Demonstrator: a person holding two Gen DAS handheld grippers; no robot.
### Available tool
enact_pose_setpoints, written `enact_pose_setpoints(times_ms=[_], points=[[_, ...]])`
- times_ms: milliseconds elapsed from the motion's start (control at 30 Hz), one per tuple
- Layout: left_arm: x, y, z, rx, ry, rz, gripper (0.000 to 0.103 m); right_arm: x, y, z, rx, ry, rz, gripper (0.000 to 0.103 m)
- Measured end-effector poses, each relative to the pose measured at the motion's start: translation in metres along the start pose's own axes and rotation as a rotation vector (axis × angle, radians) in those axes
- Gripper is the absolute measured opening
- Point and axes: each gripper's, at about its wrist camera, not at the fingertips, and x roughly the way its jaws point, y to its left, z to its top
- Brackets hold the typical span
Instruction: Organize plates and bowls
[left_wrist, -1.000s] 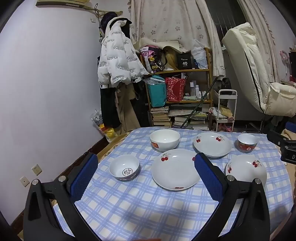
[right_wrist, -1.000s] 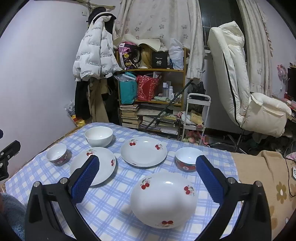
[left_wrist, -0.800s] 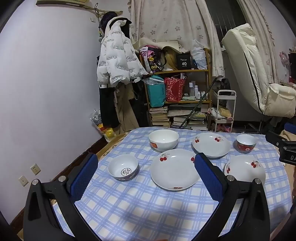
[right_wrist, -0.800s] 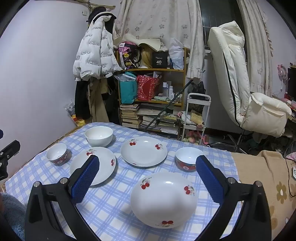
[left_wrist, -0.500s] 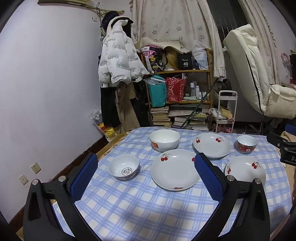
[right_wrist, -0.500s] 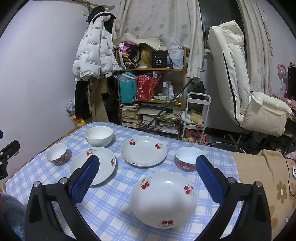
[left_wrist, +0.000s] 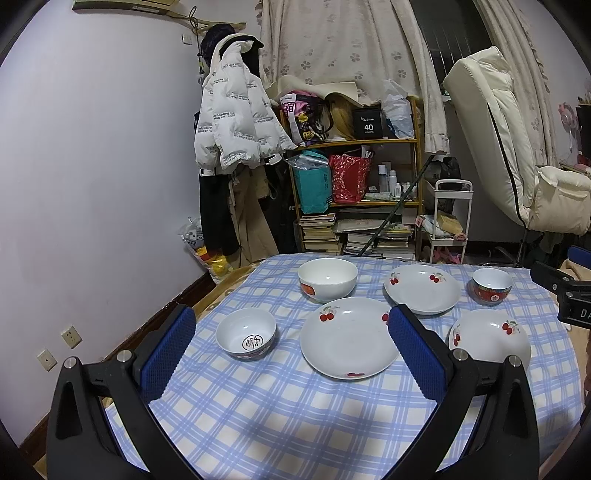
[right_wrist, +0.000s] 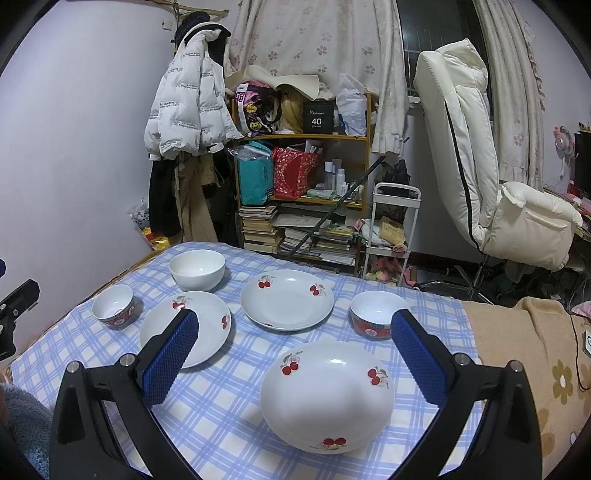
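Three white cherry-print plates lie on the blue checked tablecloth (left_wrist: 280, 413): a middle plate (left_wrist: 349, 341), a far plate (left_wrist: 422, 288) and a near right plate (left_wrist: 489, 339). A large white bowl (left_wrist: 327, 280) stands at the back. A small bowl (left_wrist: 246, 338) sits at the left, and a red-sided small bowl (left_wrist: 492, 285) at the right. My left gripper (left_wrist: 291, 354) hovers open above the near table edge, holding nothing. My right gripper (right_wrist: 295, 354) is open too, above the near right plate (right_wrist: 327, 395), with the red-sided bowl (right_wrist: 378, 317) beyond its right finger.
A cluttered wooden shelf (left_wrist: 354, 192) with books and bags stands behind the table, with a white jacket (left_wrist: 236, 122) hung to its left. A white recliner chair (right_wrist: 491, 177) and a small white cart (right_wrist: 391, 229) are at the right. A beige blanket (right_wrist: 524, 354) covers the table's right end.
The left wrist view shifted slightly; the dishes have not moved. Both grippers stay open and empty.
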Motion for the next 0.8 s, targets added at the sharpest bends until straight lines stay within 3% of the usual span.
enact_pose_setpoints(times_ms=[800], points=[[-0.0037,-0.0045,0.0007,0.0,-0.013,0.019,0.102,0.0009,0.0004,0.0001,0.002,0.006,0.002,0.103]])
